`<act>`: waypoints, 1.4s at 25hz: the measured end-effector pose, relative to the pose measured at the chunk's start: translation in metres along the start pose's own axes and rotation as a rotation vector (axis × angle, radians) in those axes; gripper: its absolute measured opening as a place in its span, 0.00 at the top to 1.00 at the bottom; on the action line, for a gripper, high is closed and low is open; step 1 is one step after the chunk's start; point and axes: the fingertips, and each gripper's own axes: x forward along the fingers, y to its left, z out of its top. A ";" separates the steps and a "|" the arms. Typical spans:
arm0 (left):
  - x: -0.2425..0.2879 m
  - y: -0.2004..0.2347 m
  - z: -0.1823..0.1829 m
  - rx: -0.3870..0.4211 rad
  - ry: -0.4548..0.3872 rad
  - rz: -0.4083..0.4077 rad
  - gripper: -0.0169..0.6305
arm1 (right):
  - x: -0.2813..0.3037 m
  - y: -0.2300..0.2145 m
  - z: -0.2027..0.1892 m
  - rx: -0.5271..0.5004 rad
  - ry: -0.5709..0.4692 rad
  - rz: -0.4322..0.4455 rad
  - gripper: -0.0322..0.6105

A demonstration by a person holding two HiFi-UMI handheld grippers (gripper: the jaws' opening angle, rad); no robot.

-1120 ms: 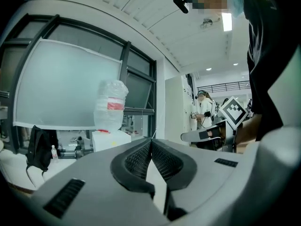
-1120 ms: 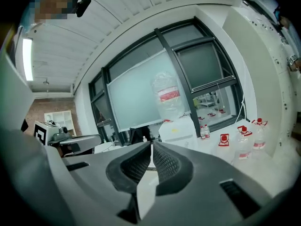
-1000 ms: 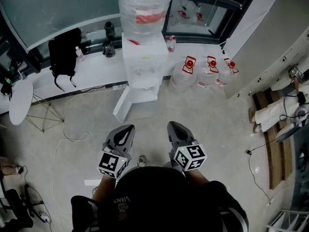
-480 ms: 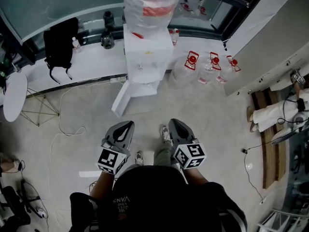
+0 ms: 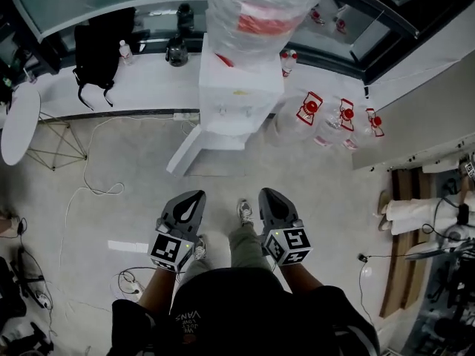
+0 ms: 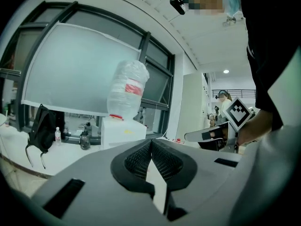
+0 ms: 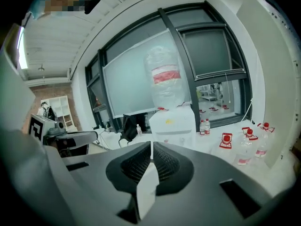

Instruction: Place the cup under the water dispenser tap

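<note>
A white water dispenser (image 5: 239, 95) stands against the window ledge, with a large plastic-wrapped bottle (image 5: 260, 10) on top. It also shows ahead in the left gripper view as the dispenser (image 6: 122, 131) and in the right gripper view as the dispenser (image 7: 174, 126). No cup is visible in any view. My left gripper (image 5: 194, 196) and right gripper (image 5: 267, 193) are held side by side over the floor, some way short of the dispenser. The left gripper's (image 6: 151, 142) jaws are shut with nothing between them, and so are the right gripper's (image 7: 152, 145).
The dispenser's lower door (image 5: 187, 152) hangs open to the left. Spare water bottles (image 5: 326, 117) stand on the floor at its right. A black backpack (image 5: 100, 39) lies on the white ledge (image 5: 141, 87). Cables (image 5: 89, 191) trail over the floor at left, beside a round white table (image 5: 18, 128).
I have walked toward the dispenser, which now looks larger and nearer. Both grippers came forward with me and stayed shut.
</note>
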 end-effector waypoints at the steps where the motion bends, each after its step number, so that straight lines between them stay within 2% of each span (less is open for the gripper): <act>1: 0.009 0.003 -0.003 -0.010 0.002 0.008 0.95 | 0.009 -0.007 0.000 -0.010 0.008 0.005 0.88; 7: 0.053 0.025 -0.042 -0.051 0.035 0.043 0.95 | 0.065 -0.044 -0.017 -0.049 0.041 0.022 0.88; 11: 0.075 0.050 -0.071 -0.080 0.044 0.096 0.95 | 0.108 -0.063 -0.039 -0.073 0.065 0.041 0.88; 18: 0.103 0.092 -0.126 -0.122 0.050 0.190 0.95 | 0.180 -0.090 -0.097 -0.068 0.132 0.051 0.88; 23: 0.124 0.119 -0.179 -0.156 0.069 0.235 0.95 | 0.237 -0.114 -0.146 -0.053 0.172 0.050 0.88; 25: 0.130 0.126 -0.204 -0.151 0.087 0.228 0.95 | 0.260 -0.123 -0.168 -0.045 0.188 0.040 0.88; 28: 0.138 0.132 -0.238 -0.059 0.126 0.181 0.95 | 0.291 -0.135 -0.201 -0.048 0.212 0.023 0.88; 29: 0.141 0.134 -0.251 -0.053 0.137 0.174 0.95 | 0.301 -0.140 -0.212 -0.049 0.219 0.013 0.88; 35: 0.147 0.155 -0.321 -0.093 0.175 0.178 0.95 | 0.356 -0.171 -0.288 -0.022 0.273 -0.048 0.88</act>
